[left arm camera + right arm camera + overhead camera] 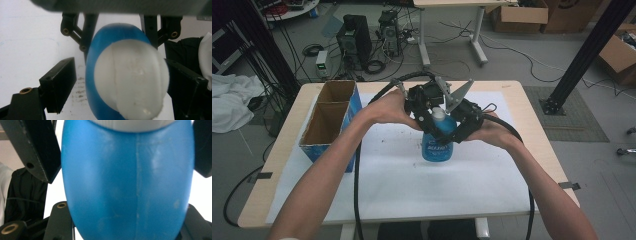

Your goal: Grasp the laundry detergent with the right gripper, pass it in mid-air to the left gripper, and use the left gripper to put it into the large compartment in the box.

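In the high view, a blue bottle (438, 142) with a white cap (438, 114) stands upright on the white sheet (402, 185) covering the tabletop (282, 150), just right of an open cardboard box (329, 120). The left gripper (428, 109) and right gripper (453, 127) meet at the bottle's upper part.

In the left gripper view, the jaws stand spread on either side of the cap (132, 80), a gap showing beside the left jaw.

In the right gripper view, the jaws pinch the bottle's blue body (127, 185) from both sides.
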`<control>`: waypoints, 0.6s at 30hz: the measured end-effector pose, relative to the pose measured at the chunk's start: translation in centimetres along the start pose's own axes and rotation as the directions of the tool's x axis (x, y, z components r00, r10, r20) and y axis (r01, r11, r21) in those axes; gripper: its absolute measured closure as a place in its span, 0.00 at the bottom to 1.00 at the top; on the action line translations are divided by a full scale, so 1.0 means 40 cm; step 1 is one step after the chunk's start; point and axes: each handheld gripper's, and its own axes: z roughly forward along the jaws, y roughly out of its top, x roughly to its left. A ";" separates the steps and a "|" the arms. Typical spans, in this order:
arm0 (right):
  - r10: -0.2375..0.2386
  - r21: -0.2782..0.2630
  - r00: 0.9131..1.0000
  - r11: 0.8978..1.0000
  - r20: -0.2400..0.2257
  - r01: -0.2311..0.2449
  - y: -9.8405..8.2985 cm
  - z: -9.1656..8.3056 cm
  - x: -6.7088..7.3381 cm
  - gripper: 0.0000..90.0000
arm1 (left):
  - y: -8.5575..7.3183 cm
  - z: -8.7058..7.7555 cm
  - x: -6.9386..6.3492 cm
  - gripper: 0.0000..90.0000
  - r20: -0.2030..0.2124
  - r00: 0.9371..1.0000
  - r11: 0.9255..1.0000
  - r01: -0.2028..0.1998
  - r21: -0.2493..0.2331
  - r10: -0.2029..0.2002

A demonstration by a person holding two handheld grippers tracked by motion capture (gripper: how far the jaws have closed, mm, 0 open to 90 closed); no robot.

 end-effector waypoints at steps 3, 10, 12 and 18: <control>0.005 -0.002 1.000 1.000 -0.003 -0.005 -0.002 0.001 -0.001 0.50 | -0.002 0.006 0.002 0.19 0.001 1.000 1.000 -0.002 0.001 0.002; 0.007 0.006 1.000 1.000 0.001 -0.007 -0.005 0.003 -0.001 0.50 | -0.002 0.007 0.002 0.23 0.001 1.000 1.000 -0.002 0.000 0.002; 0.007 0.007 1.000 1.000 0.002 -0.007 -0.005 0.004 -0.001 0.50 | -0.002 0.007 0.001 0.24 0.000 1.000 1.000 0.000 -0.001 0.000; 0.007 0.004 1.000 1.000 0.004 -0.007 -0.004 0.006 -0.001 0.50 | -0.001 0.010 -0.001 0.28 -0.006 1.000 1.000 0.001 0.005 -0.001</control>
